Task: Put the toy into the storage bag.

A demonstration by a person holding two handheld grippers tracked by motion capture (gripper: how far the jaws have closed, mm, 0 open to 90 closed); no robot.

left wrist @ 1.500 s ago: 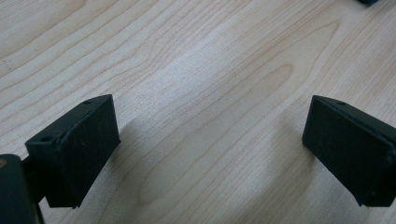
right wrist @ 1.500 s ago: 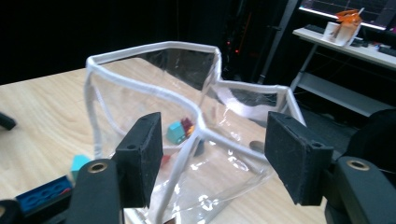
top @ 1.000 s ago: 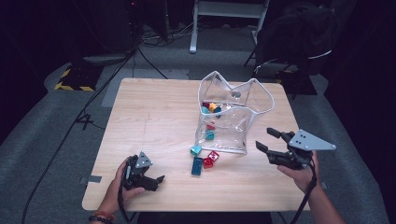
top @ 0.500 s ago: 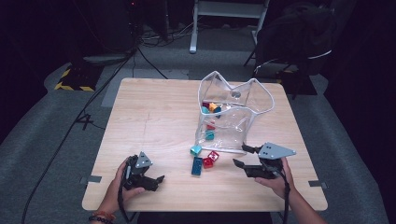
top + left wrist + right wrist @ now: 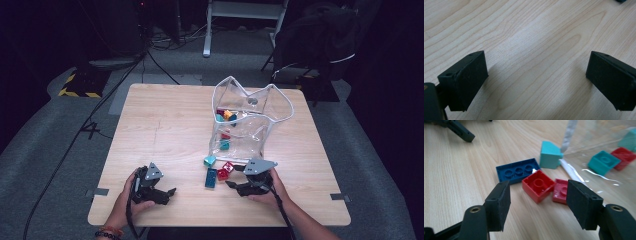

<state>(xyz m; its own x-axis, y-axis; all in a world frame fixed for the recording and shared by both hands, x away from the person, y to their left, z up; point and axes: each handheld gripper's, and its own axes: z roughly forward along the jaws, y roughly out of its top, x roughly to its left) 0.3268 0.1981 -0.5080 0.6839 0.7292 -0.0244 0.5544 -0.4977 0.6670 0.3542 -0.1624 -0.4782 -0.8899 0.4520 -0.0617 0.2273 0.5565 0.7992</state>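
Bricks of hard, light, slick plastic: the red brick lies on the table just ahead of the right hand-held gripper, whose jaws stand wide and empty; take it by its flat sides. Blue plate and clear bag crowd beyond; nearer is open room.

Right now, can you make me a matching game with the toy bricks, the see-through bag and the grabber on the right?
Things:
1. flat dark blue plastic brick
2. nearest red plastic brick
3. clear plastic bag
4. right gripper

Places or states:
A. holds several coloured bricks inside
B. jaws open, nothing between the pads
C. lies just ahead of the open jaws
D. lies on the wooden table, farther from the bag than the red bricks

Pairs: 1-D, 2-C, 3-A, 4-B
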